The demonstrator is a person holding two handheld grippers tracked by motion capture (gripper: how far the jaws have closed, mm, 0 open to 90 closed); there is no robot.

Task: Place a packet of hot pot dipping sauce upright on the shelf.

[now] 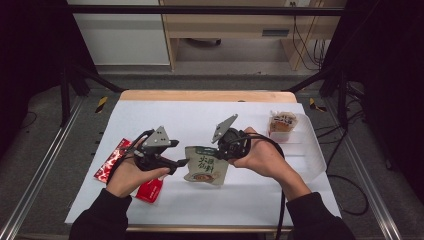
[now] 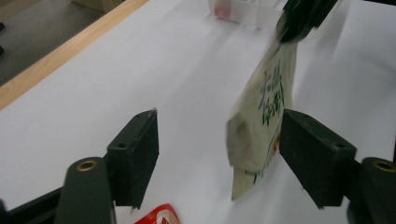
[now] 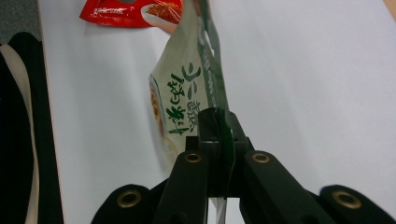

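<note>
A beige pouch (image 1: pixel 205 170) with green lettering hangs over the middle of the white sheet. My right gripper (image 1: pixel 221 150) is shut on its green top seal; in the right gripper view the jaws (image 3: pixel 218 116) pinch that edge and the pouch (image 3: pixel 182 93) dangles beyond them. My left gripper (image 1: pixel 182 162) is at the pouch's left side. In the left gripper view it (image 2: pixel 219 130) stands open around the lower part of the pouch (image 2: pixel 271 102), which hangs close to the right-hand jaw with a wide gap to the other.
A red snack packet (image 1: pixel 112 162) lies flat at the left, partly under my left hand. A clear plastic bin (image 1: pixel 307 147) at the right holds an orange-and-white packet (image 1: pixel 282 122). The table's wooden far edge (image 1: pixel 200 95) runs behind the sheet.
</note>
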